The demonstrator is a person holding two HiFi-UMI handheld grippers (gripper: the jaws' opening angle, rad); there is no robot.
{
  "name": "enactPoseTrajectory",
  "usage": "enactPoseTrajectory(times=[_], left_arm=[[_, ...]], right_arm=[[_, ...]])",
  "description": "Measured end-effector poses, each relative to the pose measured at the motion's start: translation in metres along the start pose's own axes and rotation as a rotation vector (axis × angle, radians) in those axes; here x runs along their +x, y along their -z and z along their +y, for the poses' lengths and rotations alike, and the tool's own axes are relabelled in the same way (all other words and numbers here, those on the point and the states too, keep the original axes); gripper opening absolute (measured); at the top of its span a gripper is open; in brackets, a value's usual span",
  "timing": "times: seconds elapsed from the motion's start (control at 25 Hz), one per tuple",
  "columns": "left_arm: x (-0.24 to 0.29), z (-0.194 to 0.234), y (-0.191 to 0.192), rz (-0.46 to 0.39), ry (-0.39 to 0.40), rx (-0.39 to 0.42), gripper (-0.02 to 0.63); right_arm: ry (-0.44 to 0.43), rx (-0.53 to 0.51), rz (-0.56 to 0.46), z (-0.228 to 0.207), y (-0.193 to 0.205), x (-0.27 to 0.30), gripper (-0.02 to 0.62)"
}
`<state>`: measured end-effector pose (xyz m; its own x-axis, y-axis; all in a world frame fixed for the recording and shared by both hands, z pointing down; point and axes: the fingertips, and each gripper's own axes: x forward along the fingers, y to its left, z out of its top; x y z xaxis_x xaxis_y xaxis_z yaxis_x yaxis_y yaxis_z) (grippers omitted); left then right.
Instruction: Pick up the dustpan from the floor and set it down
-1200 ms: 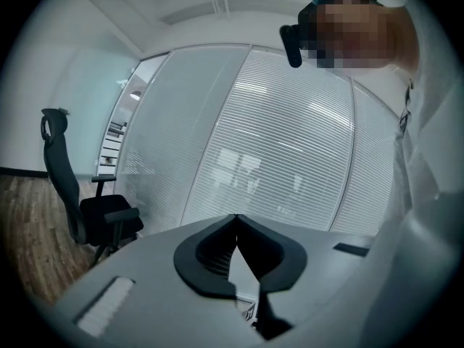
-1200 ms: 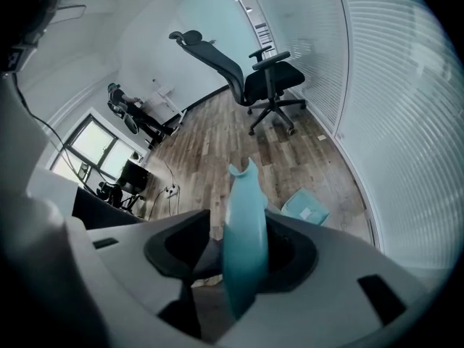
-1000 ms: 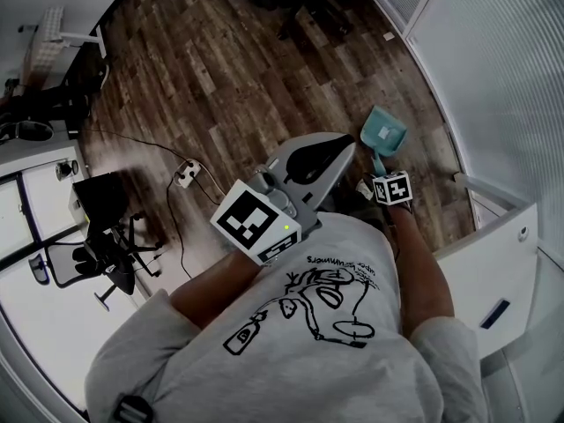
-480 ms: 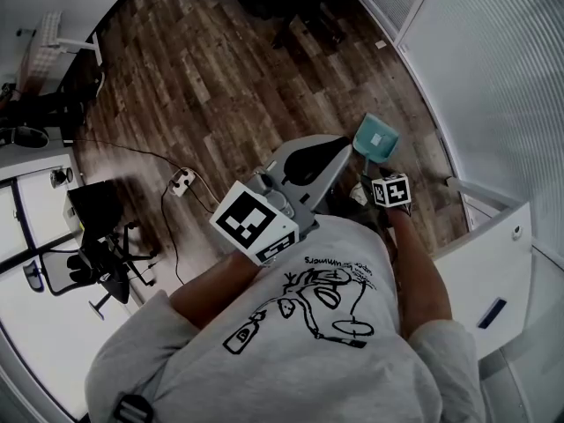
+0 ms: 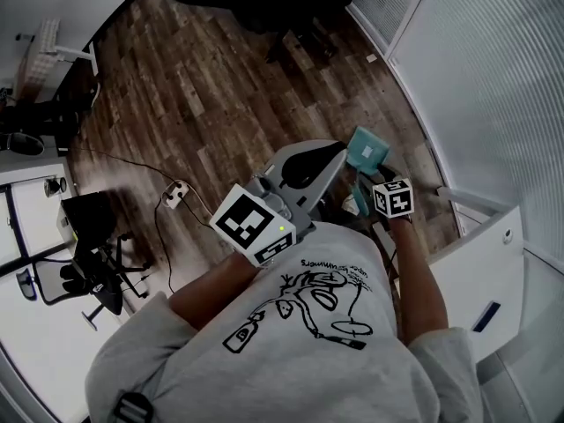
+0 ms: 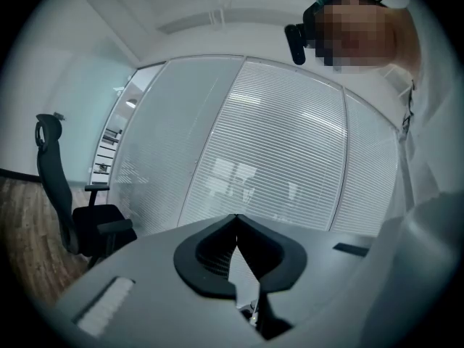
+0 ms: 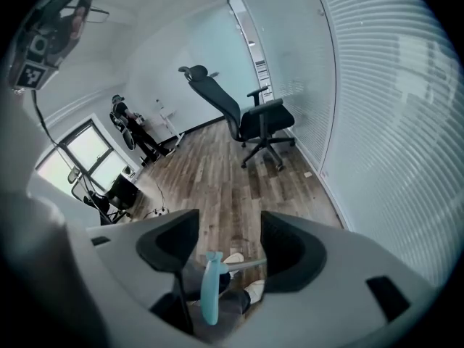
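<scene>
The teal dustpan (image 5: 366,148) lies on the wood floor close to the blinds wall, its pan towards the top of the head view. Its teal handle (image 7: 208,290) stands between my right gripper's (image 7: 228,220) jaws, nearer the left one, with neither pad pressing on it. Those jaws stand wide apart. In the head view the right gripper (image 5: 370,183) hangs just below the pan, marker cube up. My left gripper (image 5: 339,152) is held level at chest height and points at the blinds; its jaw tips meet with nothing between them (image 6: 235,220).
A glass wall with blinds (image 5: 493,86) runs along the right. A white cabinet (image 5: 476,271) stands at my right side. A black office chair (image 7: 254,118) stands farther along the wall. A power strip with cable (image 5: 174,192) lies at the left. My shoes (image 7: 233,259) are under the right gripper.
The right gripper has lifted away from the floor. In the head view the dustpan now sits farther left, beside the left gripper's tip. The left gripper has kept still.
</scene>
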<state>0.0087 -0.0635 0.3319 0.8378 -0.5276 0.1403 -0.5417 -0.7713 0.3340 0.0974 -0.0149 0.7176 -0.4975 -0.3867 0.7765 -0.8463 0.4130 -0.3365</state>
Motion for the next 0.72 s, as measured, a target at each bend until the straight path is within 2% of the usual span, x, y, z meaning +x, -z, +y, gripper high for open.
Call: enactPoseTrajectory(times=[0.36,0.48,0.72], left_arm=[[0.004,-0.001,-0.012,-0.018,0.016,0.014,0.002],[0.007,-0.002,-0.014,-0.023,0.021,0.018,0.002],[0.015,-0.002,-0.016,-0.026,0.029,0.025,0.002]], right_arm=[[0.032,-0.067,-0.174,0.015,-0.08,-0.057,0.245],[0.05,-0.119,-0.21,0.022,-0.099,-0.077,0.241],[0.108,-0.188,-0.332,0.031,-0.145,-0.128,0.184]])
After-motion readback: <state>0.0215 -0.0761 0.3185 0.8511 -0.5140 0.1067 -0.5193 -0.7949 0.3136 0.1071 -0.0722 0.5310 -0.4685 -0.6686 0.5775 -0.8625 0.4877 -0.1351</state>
